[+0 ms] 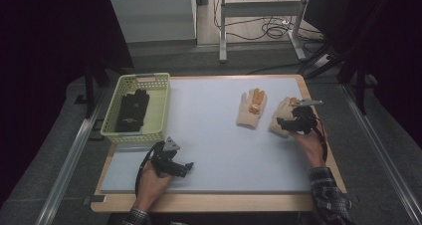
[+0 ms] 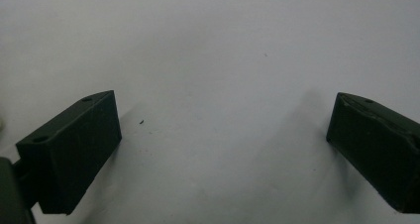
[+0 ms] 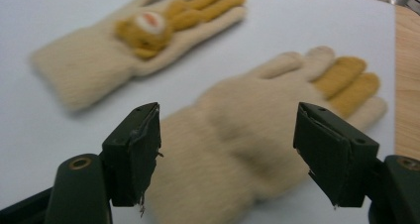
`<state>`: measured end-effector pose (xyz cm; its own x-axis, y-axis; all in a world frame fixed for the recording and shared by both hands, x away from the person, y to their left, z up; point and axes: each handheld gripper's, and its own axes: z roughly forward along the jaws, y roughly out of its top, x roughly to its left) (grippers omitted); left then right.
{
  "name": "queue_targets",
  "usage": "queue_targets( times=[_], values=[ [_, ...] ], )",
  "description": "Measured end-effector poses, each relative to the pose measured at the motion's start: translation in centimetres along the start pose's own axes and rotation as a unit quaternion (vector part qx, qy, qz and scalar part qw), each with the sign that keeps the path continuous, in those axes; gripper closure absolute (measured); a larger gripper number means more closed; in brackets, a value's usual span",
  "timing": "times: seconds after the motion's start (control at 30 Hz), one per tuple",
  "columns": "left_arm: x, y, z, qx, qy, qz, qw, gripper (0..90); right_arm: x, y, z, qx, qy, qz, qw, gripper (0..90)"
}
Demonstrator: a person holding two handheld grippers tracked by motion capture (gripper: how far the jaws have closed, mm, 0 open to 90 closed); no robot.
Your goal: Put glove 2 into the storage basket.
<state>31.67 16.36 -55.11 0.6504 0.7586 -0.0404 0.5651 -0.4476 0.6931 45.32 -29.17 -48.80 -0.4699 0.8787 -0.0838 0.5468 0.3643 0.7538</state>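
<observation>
Two cream knitted gloves with orange fingers lie on the white mat. The left glove (image 1: 251,108) (image 3: 133,40) carries an orange animal patch. The right glove (image 1: 281,114) (image 3: 247,135) lies palm-plain beside it. My right gripper (image 1: 291,124) (image 3: 228,154) hovers open just over that glove's cuff, one jaw on each side. My left gripper (image 1: 183,168) (image 2: 223,144) rests low over the bare mat near the front left, open with nothing between its jaws. A black glove (image 1: 132,110) lies in the green basket (image 1: 160,103).
The white mat (image 1: 214,145) covers most of the wooden table (image 1: 318,105), whose edge shows at the right. The basket stands at the table's far left corner. Metal rails run along both sides of the table.
</observation>
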Motion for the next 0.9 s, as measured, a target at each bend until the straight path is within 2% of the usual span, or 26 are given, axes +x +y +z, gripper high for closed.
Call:
queue_targets(
  times=[0.2,0.4,0.43,0.47,0.53,0.63,0.8,0.9],
  values=[
    [0.0,0.0,0.0,0.0,0.0,0.0,1.0,0.5,-1.8,0.3,2.8,0.018,-0.019,0.008,0.9996,21.6],
    [0.0,0.0,0.0,0.001,0.0,0.001,1.0,0.5,-2.4,0.2,4.8,0.039,-0.023,0.017,0.9988,20.2],
    [0.0,0.0,0.0,0.001,0.0,0.001,1.0,0.5,-2.5,0.1,5.1,0.045,-0.022,0.017,0.9986,23.0],
    [0.0,0.0,0.0,0.001,0.0,0.001,1.0,0.6,-2.6,0.0,5.1,0.038,-0.016,0.029,0.9987,28.4],
    [0.0,0.0,0.0,0.0,0.0,-0.001,1.0,0.6,-2.7,-0.2,4.8,0.032,-0.017,0.037,0.9987,44.4],
    [0.0,0.0,0.0,0.0,0.0,0.0,1.0,0.6,-2.7,-0.4,4.5,0.03,-0.019,0.045,0.9983,55.5],
    [0.0,0.0,0.0,0.0,0.0,0.0,1.0,0.6,-2.6,-0.3,4.2,0.035,-0.018,0.053,0.9979,60.0],
    [0.0,0.0,0.0,0.0,0.0,0.0,1.0,0.6,-2.4,-0.3,3.5,0.03,-0.005,0.055,0.998,60.3]
  ],
)
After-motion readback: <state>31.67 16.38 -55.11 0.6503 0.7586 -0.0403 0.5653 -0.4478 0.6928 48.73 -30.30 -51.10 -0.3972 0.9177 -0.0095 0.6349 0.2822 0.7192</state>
